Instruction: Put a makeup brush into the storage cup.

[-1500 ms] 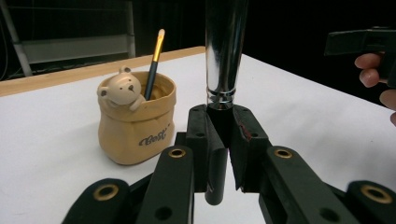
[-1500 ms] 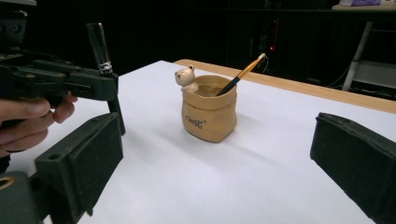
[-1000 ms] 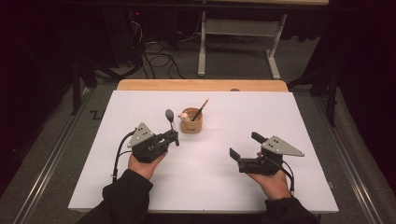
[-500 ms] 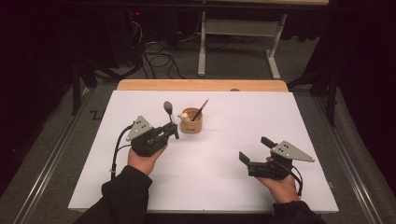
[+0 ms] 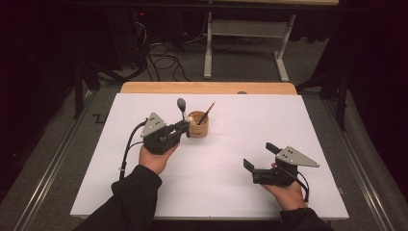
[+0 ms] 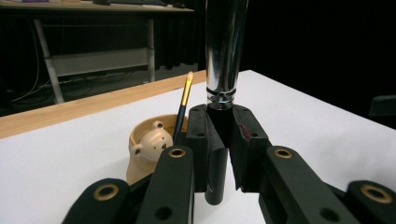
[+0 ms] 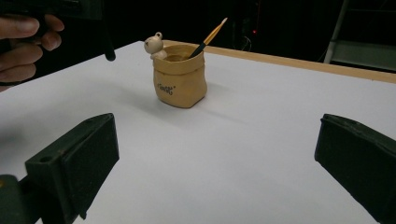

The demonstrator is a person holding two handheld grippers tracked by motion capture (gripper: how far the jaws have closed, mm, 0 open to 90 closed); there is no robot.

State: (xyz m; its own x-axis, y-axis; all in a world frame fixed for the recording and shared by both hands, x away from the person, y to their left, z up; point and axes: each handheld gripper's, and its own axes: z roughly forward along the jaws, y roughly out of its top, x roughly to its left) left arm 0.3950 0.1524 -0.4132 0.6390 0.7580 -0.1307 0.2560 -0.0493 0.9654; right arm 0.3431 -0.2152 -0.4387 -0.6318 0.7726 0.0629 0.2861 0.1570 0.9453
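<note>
Left gripper [image 5: 184, 126] up off the table [image 5: 231, 202], jaws pinching the black handle of a makeup brush [image 6: 224, 70], shiny silver neck pointing straight up. Brush head [image 5: 181, 102] dark and round, just beside the little tan bear pot [image 5: 197, 124]. Thin paintbrush [image 5: 207, 113] leaning inside that pot. Right gripper [image 5: 260, 156] well apart on the other side, low near the table, jaws spread wide, holding nothing.

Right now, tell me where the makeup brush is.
In the high view the makeup brush stands upright in the left claw, left of centre on the white table, just left of the bear pot.
</note>
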